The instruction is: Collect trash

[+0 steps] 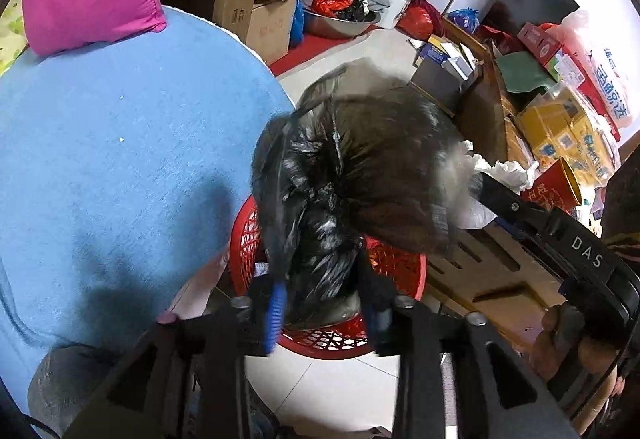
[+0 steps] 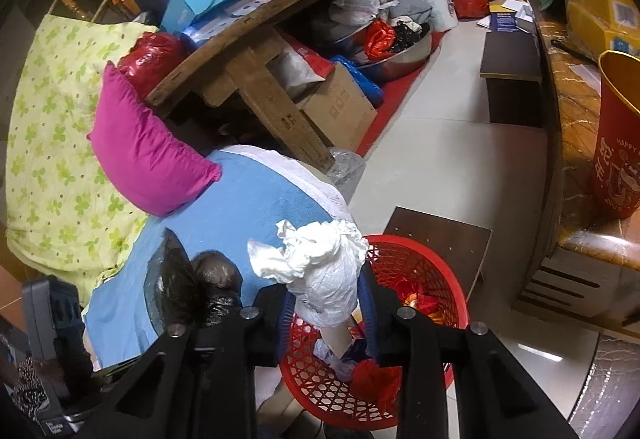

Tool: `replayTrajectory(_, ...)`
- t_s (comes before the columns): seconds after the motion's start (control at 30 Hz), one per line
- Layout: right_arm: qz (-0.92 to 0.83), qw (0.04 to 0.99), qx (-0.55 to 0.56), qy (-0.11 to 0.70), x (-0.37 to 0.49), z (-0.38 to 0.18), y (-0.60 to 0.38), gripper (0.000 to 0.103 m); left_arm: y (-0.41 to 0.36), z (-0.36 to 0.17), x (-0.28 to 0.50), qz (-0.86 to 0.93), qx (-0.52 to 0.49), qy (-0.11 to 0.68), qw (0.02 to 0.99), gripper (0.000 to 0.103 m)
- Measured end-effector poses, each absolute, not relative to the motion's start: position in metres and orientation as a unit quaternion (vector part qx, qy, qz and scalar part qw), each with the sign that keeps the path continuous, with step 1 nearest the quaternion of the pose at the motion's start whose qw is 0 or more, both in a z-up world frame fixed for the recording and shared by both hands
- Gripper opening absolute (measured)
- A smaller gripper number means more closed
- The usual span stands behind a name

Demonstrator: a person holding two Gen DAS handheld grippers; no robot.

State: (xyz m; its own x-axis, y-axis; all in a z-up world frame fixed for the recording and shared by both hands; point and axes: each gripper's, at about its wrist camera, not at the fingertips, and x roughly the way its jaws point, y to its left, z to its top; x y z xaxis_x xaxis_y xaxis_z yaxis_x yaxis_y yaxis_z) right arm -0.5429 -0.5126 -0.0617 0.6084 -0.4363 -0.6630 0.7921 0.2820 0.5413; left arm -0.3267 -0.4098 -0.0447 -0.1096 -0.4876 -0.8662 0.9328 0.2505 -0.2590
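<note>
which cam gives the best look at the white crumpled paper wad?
Right wrist: the white crumpled paper wad sits centred and sharp between the right gripper fingers, above the red basket. Left wrist shows only a sliver behind the blurred black bag.

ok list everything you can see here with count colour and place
black plastic bag: one, dark and crinkled, over the basket, clamped in the left tongs
wad of paper: one, white, over the basket, clamped in the right tongs
basket: one, red mesh, on the floor by the bed, scraps inside
blanket: one, blue, on the bed
pillow: one, magenta, on the bed
quilt: one, yellow-green clover print, behind the pillow
wooden bench: one, brown, boxes stacked on top, bags and a bowl under it
paper cup: one, red with gold rim, on the counter
left tongs: one, black, blue pads
right tongs: one, black, blue pads
</note>
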Motion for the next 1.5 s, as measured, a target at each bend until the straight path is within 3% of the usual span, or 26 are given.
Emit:
replayTrajectory(0.03,-0.395,0.774,0.453,0.198,-0.543,-0.062,-0.514,0.059,-0.409,-0.043,-0.327,-0.567,0.228,0.481,0.628,0.046)
replayTrajectory(0.1,-0.402,0.772,0.453,0.193,-0.544,-0.062,-0.512,0.075,-0.409,-0.041,-0.326,-0.57,0.222,0.478,0.63,0.056)
replayTrajectory(0.4,-0.403,0.784,0.432,0.191,-0.547,-0.042,-0.5,0.075,-0.376,-0.011,-0.318,-0.56,0.213,0.431,0.675,0.058)
replayTrajectory(0.47,-0.403,0.786,0.424,0.2,-0.548,-0.039,-0.493,0.075,-0.361,-0.002,-0.319,-0.551,0.209,0.412,0.694,0.065)
replayTrajectory(0.67,-0.404,0.799,0.388,0.219,-0.547,-0.02,-0.461,0.075,-0.317,0.016,-0.326,-0.534,0.2,0.364,0.736,0.068)
replayTrajectory(1.07,-0.418,0.827,0.299,0.227,-0.535,0.03,-0.404,0.075,-0.278,0.047,-0.339,-0.521,0.189,0.334,0.762,0.068)
replayTrajectory(1.5,-0.421,0.823,0.296,0.241,-0.548,0.024,-0.403,0.075,-0.28,0.047,-0.353,-0.508,0.21,0.33,0.767,0.071)
